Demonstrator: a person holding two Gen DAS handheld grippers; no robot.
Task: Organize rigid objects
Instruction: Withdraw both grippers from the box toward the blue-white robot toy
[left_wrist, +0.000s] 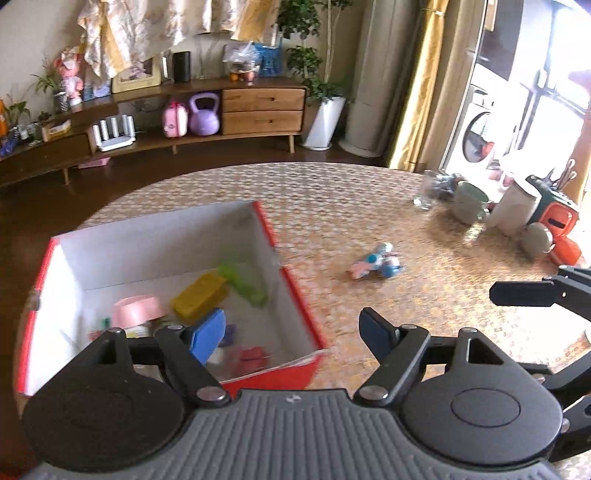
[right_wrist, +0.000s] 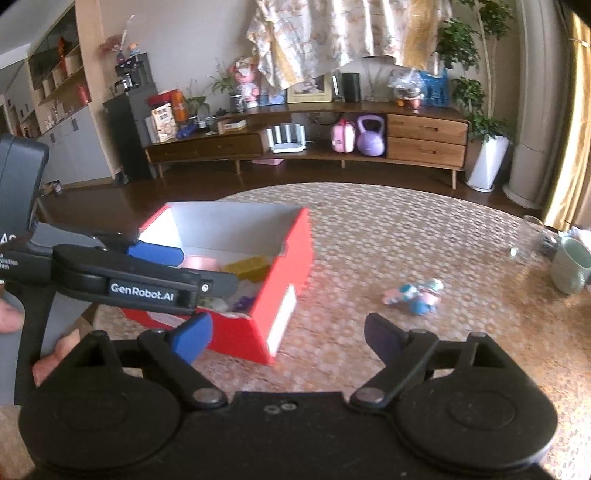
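A red box with a white inside (left_wrist: 291, 280) (right_wrist: 291, 258) stands on the round table. In it lie a yellow block (left_wrist: 199, 297) (right_wrist: 249, 267), a pink bowl (left_wrist: 135, 310), a green piece (left_wrist: 245, 282) and small bits. A pink and blue toy figure (left_wrist: 376, 264) (right_wrist: 415, 291) lies on the table right of the box. My left gripper (left_wrist: 295, 332) is open and empty, its left finger over the box. My right gripper (right_wrist: 288, 338) is open and empty, in front of the box and short of the toy.
A glass (left_wrist: 424, 192), a grey-green mug (left_wrist: 469, 203) (right_wrist: 570, 266), a white jug (left_wrist: 513, 210) and an orange and green holder (left_wrist: 557, 218) stand at the table's far right. A wooden sideboard (right_wrist: 424, 136) lines the far wall.
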